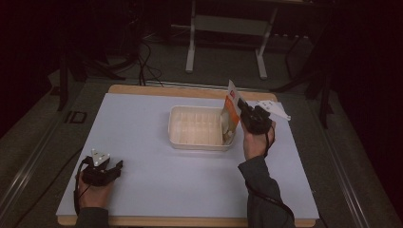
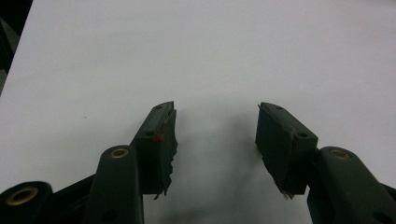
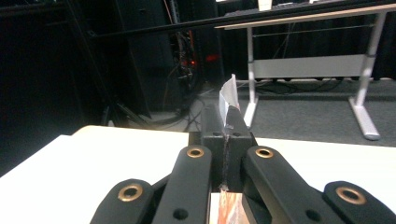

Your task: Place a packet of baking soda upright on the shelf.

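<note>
The right gripper's [image 1: 243,107] jaws are pressed together on the upper part of a packet [image 1: 231,116], whose white top edge sticks out past the jaw tips in the right gripper view [image 3: 228,94]. The packet, orange and white, hangs tilted over the right end of a tray [image 1: 196,140] that sits on the table [image 1: 142,190] right of centre and toward the far side. Whether the packet's lower end touches the tray I cannot tell. The left gripper's [image 1: 116,167] jaws stand wide apart with nothing between them [image 2: 215,133], low over the bare near-left part of the table [image 2: 210,51], well apart from the tray.
</note>
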Demonstrator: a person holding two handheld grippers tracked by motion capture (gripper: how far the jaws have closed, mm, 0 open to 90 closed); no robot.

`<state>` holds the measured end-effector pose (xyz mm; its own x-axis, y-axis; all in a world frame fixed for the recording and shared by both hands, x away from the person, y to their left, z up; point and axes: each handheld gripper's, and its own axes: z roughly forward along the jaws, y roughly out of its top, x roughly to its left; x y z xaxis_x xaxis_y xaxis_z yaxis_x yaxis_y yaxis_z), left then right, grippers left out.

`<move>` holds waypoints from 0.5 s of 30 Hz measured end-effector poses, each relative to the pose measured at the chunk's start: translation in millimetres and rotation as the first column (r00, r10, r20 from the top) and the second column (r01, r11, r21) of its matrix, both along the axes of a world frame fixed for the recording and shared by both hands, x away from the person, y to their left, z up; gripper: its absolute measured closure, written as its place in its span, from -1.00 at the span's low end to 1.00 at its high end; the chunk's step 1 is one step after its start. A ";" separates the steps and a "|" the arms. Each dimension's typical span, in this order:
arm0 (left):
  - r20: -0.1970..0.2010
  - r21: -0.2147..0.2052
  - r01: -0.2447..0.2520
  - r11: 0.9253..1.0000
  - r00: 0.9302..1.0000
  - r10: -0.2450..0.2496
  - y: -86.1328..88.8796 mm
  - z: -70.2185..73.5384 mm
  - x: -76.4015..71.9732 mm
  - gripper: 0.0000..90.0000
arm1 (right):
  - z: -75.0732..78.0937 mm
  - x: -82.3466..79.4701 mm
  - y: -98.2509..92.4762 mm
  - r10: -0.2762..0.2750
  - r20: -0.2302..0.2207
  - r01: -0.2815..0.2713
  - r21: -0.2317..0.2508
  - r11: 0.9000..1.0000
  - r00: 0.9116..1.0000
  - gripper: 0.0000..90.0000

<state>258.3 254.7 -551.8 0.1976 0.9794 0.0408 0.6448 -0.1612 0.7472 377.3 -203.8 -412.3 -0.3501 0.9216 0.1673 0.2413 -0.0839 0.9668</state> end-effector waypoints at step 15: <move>0.000 0.004 0.001 1.000 1.000 -0.001 0.0 0.2 -0.2 0.05 | -7.5 -16.2 -7.2 0.005 -0.023 -0.005 -0.004 1.000 1.000 1.00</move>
<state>258.1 254.7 -551.6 0.1982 0.9791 0.0448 0.6449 -0.1647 0.7463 361.1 -211.1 -419.8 -0.3504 0.9206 0.1721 0.2639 -0.0792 0.9613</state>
